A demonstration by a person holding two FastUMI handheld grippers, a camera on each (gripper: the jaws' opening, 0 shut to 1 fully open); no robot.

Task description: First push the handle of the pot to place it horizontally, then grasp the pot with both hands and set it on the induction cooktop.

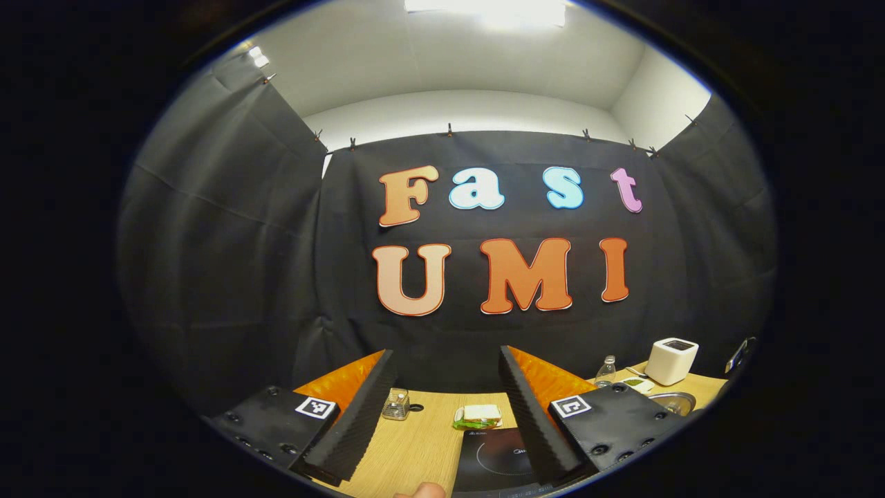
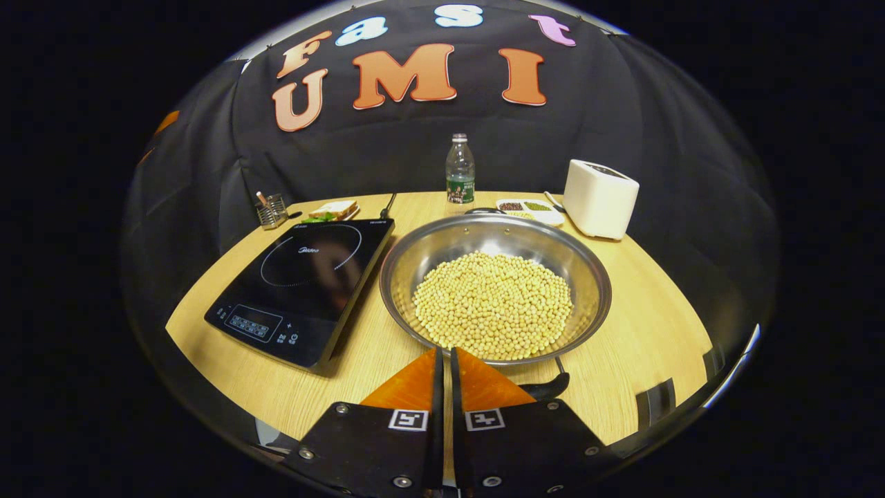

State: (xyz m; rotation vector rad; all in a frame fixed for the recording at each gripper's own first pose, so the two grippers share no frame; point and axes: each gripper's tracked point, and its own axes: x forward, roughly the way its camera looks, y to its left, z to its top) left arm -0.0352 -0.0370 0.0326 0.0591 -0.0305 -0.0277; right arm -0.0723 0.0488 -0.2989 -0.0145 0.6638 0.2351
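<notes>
On my left, the left gripper [image 1: 442, 415] is held high with its fingers wide apart and nothing between them; past them in the left gripper view I see the induction cooktop [image 1: 494, 463] on the table [image 1: 415, 443].

Moving right in the right gripper view, the same cooktop sits at the table's left, and just beside its right edge is the pot [image 2: 495, 287], wide, shiny and filled with pale beans [image 2: 492, 304]. Its dark handle [image 2: 546, 386] pokes out from the near rim, partly hidden behind my right gripper [image 2: 443, 360], whose fingers are pressed together with nothing between them.

The step in hand, as I judge it, is the handle push. I would use the closed fingers as one blunt tip, meet the handle on its side near its far end, and sweep slowly so the pot turns without sliding or shedding beans. The handle lies just right of the fingertips and very close; I cannot tell whether they touch.
</notes>
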